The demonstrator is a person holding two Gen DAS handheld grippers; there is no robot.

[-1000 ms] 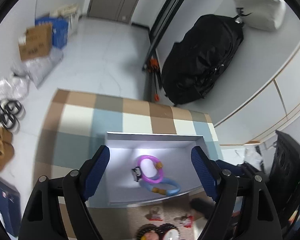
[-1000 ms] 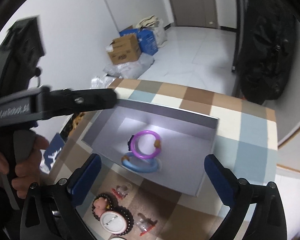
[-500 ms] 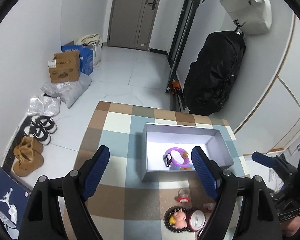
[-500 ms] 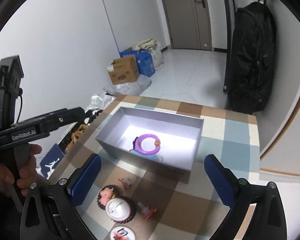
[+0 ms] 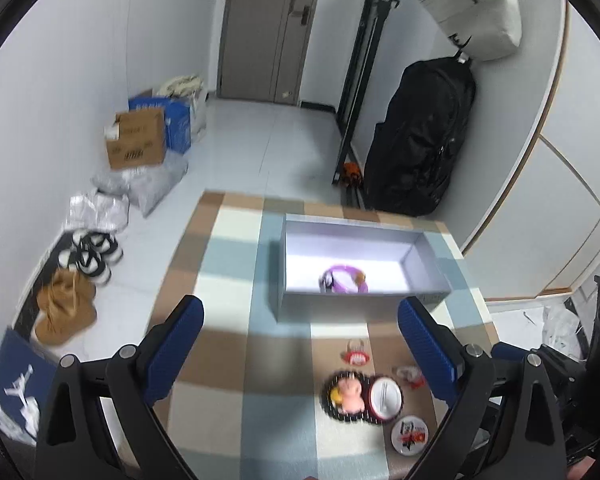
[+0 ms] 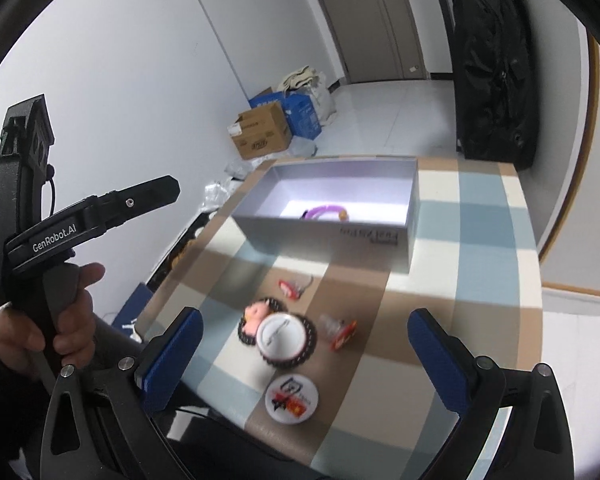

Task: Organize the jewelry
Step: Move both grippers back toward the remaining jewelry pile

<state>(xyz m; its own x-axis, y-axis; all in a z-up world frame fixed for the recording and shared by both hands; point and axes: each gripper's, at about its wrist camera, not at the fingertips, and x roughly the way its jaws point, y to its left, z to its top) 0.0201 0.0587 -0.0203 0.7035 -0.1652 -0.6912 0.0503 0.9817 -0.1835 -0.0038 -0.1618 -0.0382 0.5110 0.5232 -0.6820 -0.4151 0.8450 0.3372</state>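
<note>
Jaws of left gripper: spread wide, nothing between the pads; they have just been opening further. Jaws of right gripper: also spread, empty. Both hang above the desk, touching none of the jewelry.

Done so far, judged from the layout: purple bracelet lies in the grey box, near its front wall. Anything beneath it is hidden by that wall.

Left to do: several pieces sit loose on the desk in front of the box. Beaded bracelet with pink charm, white round badge resting on it, printed badge nearest the grippers, red clip near the box, second red clip just beside the beads.

Estimate: early stage, most pieces not yet boxed. Next pick probably the bead cluster.
</note>
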